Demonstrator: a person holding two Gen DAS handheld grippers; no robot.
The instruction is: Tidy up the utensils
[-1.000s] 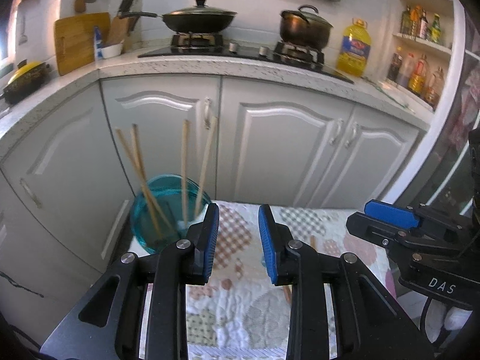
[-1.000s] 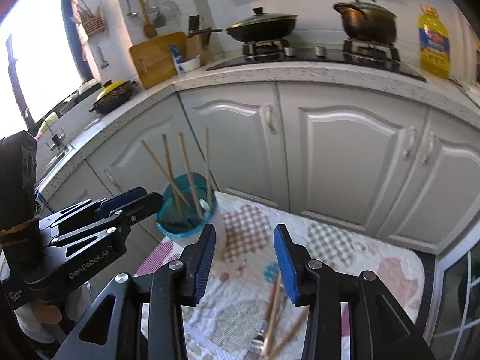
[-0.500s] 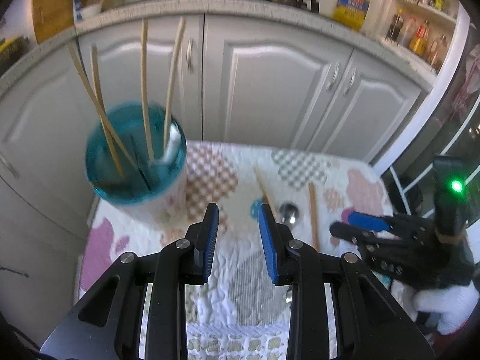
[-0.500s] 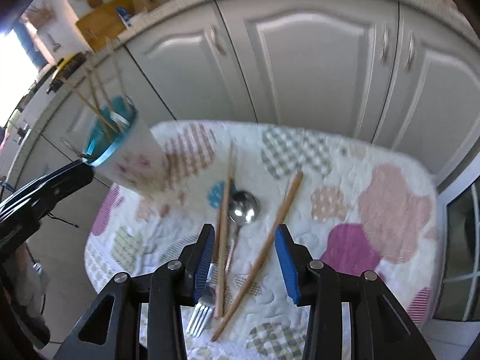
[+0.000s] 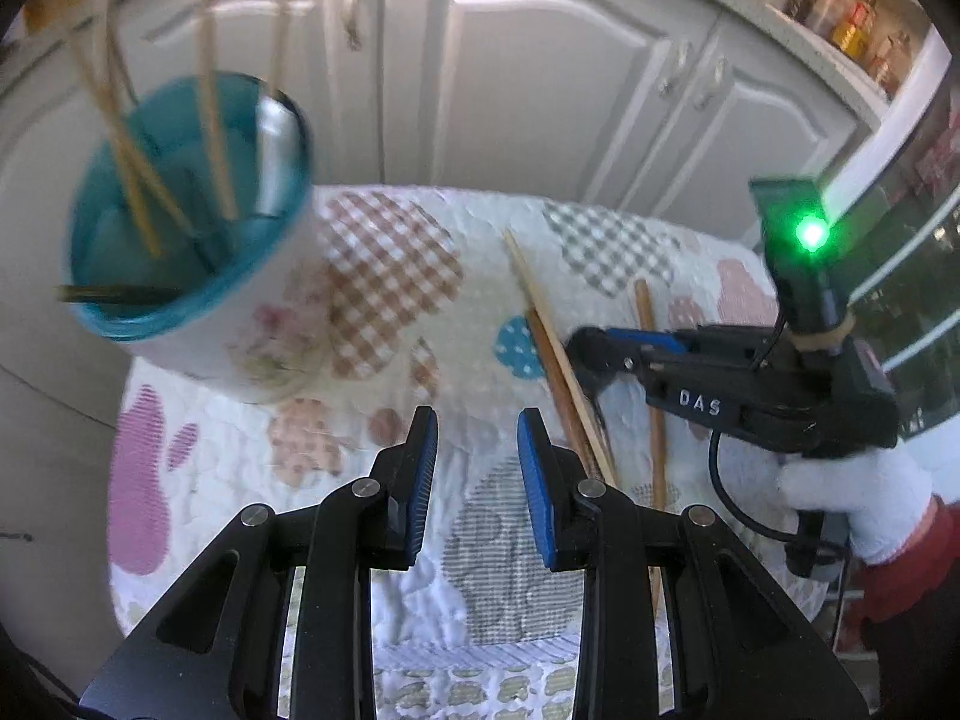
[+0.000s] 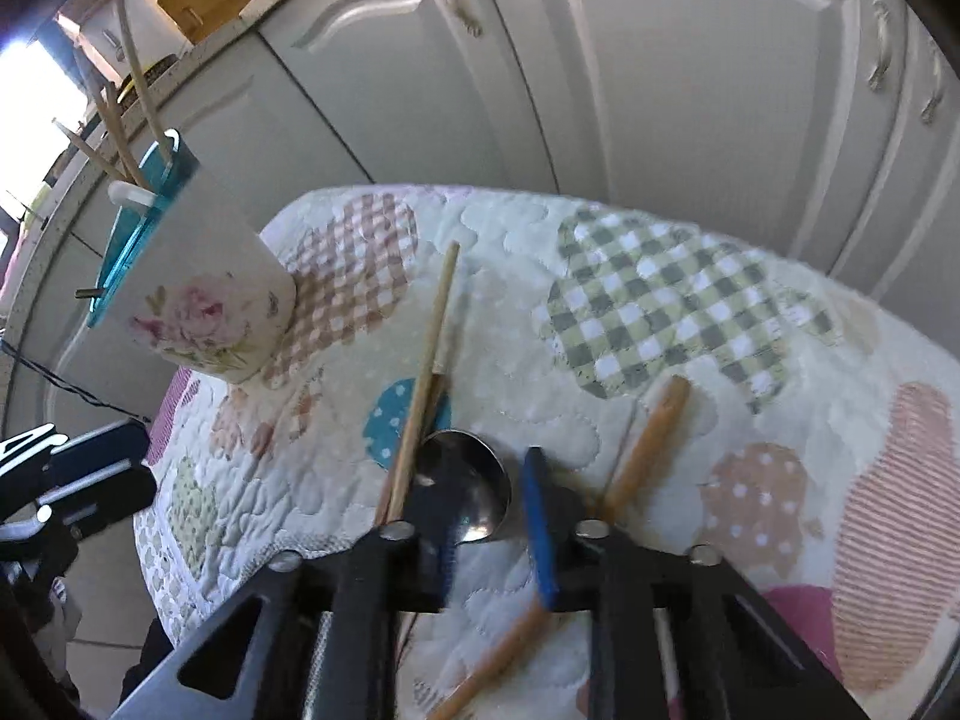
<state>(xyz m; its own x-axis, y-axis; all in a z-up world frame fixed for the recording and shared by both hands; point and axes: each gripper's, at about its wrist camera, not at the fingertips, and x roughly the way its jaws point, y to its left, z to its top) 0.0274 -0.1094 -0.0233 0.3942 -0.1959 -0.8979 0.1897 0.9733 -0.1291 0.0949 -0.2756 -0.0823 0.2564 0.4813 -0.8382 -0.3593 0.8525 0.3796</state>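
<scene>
A floral cup with a teal inside [image 5: 198,276] stands at the far left of the quilted table and holds several wooden chopsticks; it also shows in the right wrist view [image 6: 198,294]. Loose chopsticks [image 6: 423,378], a metal spoon [image 6: 471,483] and an orange-brown stick [image 6: 645,450] lie mid-table. My right gripper [image 6: 489,507] is open, low over the table, its jaws on either side of the spoon bowl. My left gripper [image 5: 477,456] is open and empty above the quilt, left of the chopsticks [image 5: 555,360].
The patchwork quilt [image 6: 660,288] covers a small table whose far edge meets white cabinet doors [image 5: 540,72]. The right gripper's body and gloved hand [image 5: 840,480] sit at the table's right side.
Both grippers have tilted down and dropped toward the table. The right gripper has come down around the spoon bowl. The left has moved closer to the quilt.
</scene>
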